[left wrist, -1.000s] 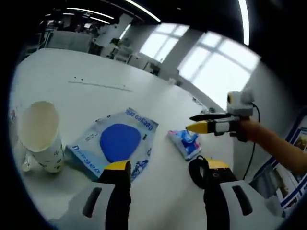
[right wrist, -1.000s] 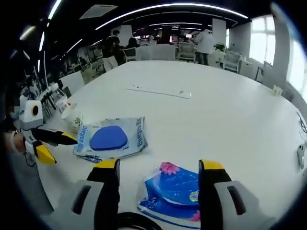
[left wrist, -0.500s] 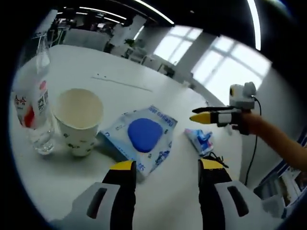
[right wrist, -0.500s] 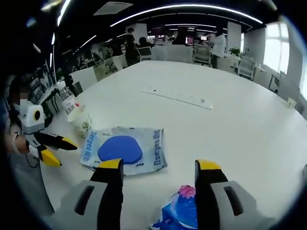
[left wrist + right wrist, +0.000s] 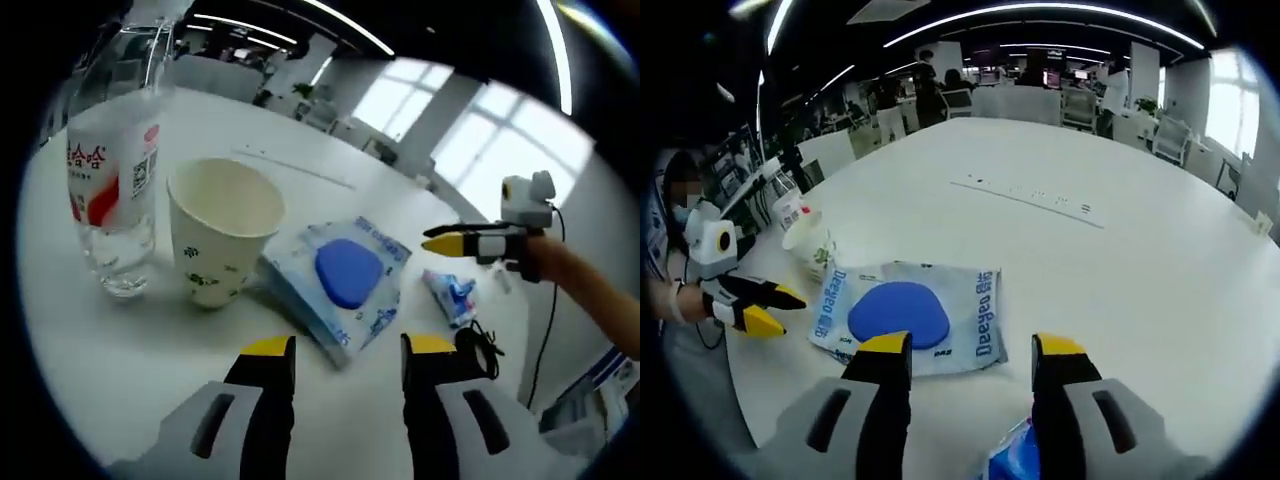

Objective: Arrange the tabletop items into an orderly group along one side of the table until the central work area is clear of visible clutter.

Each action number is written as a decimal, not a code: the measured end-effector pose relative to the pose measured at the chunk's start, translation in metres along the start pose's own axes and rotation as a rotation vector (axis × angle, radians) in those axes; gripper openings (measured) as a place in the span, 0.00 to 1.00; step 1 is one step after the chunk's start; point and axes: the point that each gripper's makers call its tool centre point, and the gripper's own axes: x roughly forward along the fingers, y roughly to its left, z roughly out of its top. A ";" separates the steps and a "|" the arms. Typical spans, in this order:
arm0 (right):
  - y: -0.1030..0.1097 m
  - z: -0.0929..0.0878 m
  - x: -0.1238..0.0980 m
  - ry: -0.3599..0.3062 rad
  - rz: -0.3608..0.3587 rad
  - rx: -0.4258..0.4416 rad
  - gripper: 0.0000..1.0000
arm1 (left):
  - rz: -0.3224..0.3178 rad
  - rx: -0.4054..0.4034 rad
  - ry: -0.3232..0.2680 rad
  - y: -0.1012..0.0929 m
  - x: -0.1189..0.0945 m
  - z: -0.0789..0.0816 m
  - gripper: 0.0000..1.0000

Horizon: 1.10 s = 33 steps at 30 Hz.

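Note:
A clear water bottle (image 5: pixel 110 190) with a red and white label stands at the left, next to an empty paper cup (image 5: pixel 222 235). A flat wipes pack (image 5: pixel 340 280) with a blue oval lid lies just beyond my left gripper (image 5: pixel 348 350), which is open and holds nothing. A small blue tissue pack (image 5: pixel 452 297) lies further right, under the right gripper (image 5: pixel 440 243). In the right gripper view my right gripper (image 5: pixel 972 347) is open above the wipes pack (image 5: pixel 908 315), with the tissue pack (image 5: pixel 1010 462) at the bottom edge. The left gripper (image 5: pixel 775 308) hovers open beside the cup (image 5: pixel 810 245).
A black cable (image 5: pixel 480 340) lies coiled near the tissue pack. A long white power strip (image 5: pixel 1030 195) lies across the middle of the big white table (image 5: pixel 1140 270). Chairs, desks and people stand far behind. A person's arm (image 5: pixel 590 295) holds the right gripper.
The left gripper view has swung toward the cup and bottle, which now loom larger. The right gripper view has moved forward, so the tissue pack slid to its bottom edge. Nothing was grasped.

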 end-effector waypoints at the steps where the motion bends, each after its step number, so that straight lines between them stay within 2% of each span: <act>1: 0.001 0.000 0.000 0.000 0.001 -0.001 0.44 | -0.001 -0.002 0.001 0.000 0.001 -0.001 0.37; 6: 0.002 -0.001 0.007 0.009 0.012 -0.006 0.40 | 0.035 -0.027 0.018 0.009 0.007 -0.005 0.36; 15: 0.001 -0.011 0.016 0.035 0.016 -0.014 0.34 | 0.034 -0.051 0.022 0.004 0.013 -0.007 0.30; 23: -0.002 -0.014 0.021 0.053 0.012 -0.020 0.29 | 0.035 -0.072 0.044 0.011 0.016 -0.012 0.24; 28: -0.007 -0.015 0.023 0.064 -0.001 -0.032 0.24 | 0.035 -0.076 0.046 0.011 0.019 -0.010 0.22; 33: -0.010 -0.021 0.031 0.083 0.001 -0.007 0.22 | 0.025 -0.091 0.043 0.011 0.024 -0.009 0.21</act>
